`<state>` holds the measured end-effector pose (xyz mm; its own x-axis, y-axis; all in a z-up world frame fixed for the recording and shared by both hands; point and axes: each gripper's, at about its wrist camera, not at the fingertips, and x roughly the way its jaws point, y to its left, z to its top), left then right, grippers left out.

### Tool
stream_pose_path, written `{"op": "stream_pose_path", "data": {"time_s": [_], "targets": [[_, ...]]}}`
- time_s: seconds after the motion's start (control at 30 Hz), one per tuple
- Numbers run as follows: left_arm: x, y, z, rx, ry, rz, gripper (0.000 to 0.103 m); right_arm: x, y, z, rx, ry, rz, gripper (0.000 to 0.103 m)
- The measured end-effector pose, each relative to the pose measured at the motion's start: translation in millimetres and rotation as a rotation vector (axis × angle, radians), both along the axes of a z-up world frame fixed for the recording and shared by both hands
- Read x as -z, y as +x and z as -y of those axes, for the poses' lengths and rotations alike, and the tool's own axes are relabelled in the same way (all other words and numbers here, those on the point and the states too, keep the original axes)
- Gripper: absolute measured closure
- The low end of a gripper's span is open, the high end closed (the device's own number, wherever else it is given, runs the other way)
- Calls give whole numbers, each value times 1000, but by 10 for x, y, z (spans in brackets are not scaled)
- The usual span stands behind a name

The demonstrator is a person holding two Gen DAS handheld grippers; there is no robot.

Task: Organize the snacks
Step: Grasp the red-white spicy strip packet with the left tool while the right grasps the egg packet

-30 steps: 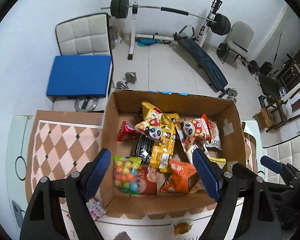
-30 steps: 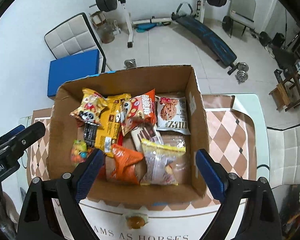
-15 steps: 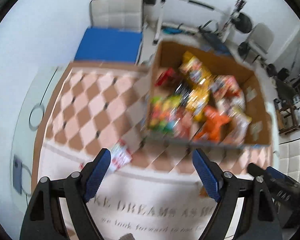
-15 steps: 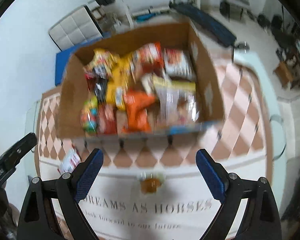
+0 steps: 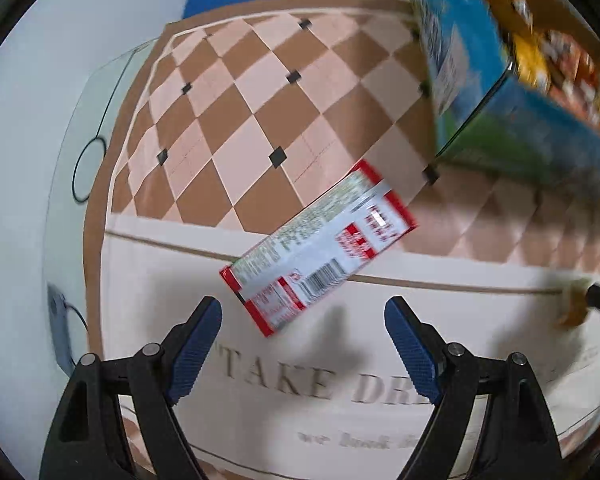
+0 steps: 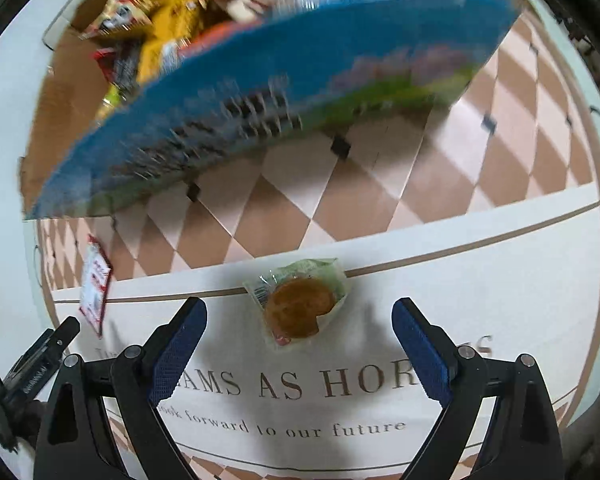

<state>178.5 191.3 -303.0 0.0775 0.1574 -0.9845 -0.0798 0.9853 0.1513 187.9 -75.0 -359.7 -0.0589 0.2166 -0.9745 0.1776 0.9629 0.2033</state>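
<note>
Red packet [image 5: 318,246] flat, lying diagonally

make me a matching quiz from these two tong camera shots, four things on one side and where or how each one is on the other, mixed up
Things:
1. red and white packet
2. wrapped round cake
3. cardboard box
4. left tongs

Descriptions:
A. open, holding nothing
B. full of snack bags
C. lying barcode side up on the mat, ahead of the left tongs
D. lying in a clear wrapper ahead of the right tongs

Pairs: 1-C, 2-D, 3-B, 4-A
</note>
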Motion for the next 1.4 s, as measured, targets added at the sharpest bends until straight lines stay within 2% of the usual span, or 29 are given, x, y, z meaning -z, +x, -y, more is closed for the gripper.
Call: {"op": "stream_pose_path", "data": {"time_s": [0.2,0.33,0.4,0.43,0.5,0.8,0.87,0.93,0.97,1.07,1.1,1.2,1.3,1.37,1.4], "targets": [[255,87,78,150,57,-64,19,272,-39,-103,23,-5,-52,9],[369,121,174,250,97,-99,19,310,-40,-165,3,-48,-43,19],[439,123,234,302,121,-121,17,303,-33,-204,-20,-72,-45,27],[438,122,263,325,129,-108,18,303,-30,-219,-30,-77,-46,29],[458,129,303,351,128,-114,18,296,-25,-235,-45,-84,-47,35],[518,94,324,363,73,-135,19,304,-109,-376,-80,-75,-58,38],[501,94,302,355,54,-134,22,276,-111,-411,-86,-73,-62,38],[513,107,258,326,-2,-146,31,307,-152,-455,-91,-72,-64,38],[521,118,209,309,-34,-155,40,305,-156,-461,-93,-72,-65,39],[504,86,106,264,-43,-161,49,326,-190,-535,-100,-71,-69,41],[502,80,80,204,-87,-196,50,324,-203,-543,-99,-66,-72,42],[506,66,-67,81,-186,-234,52,329,-258,-550,-94,-52,-81,43],[532,-30,-131,-56,-317,-290,52,323,-311,-490,-87,-41,-90,45],[550,-105,-115,-103,-377,-313,52,336,-344,-483,-81,-30,-98,45],[555,-137,-91,-101,-382,-316,52,327,-357,-422,-81,-28,-99,45]]}}
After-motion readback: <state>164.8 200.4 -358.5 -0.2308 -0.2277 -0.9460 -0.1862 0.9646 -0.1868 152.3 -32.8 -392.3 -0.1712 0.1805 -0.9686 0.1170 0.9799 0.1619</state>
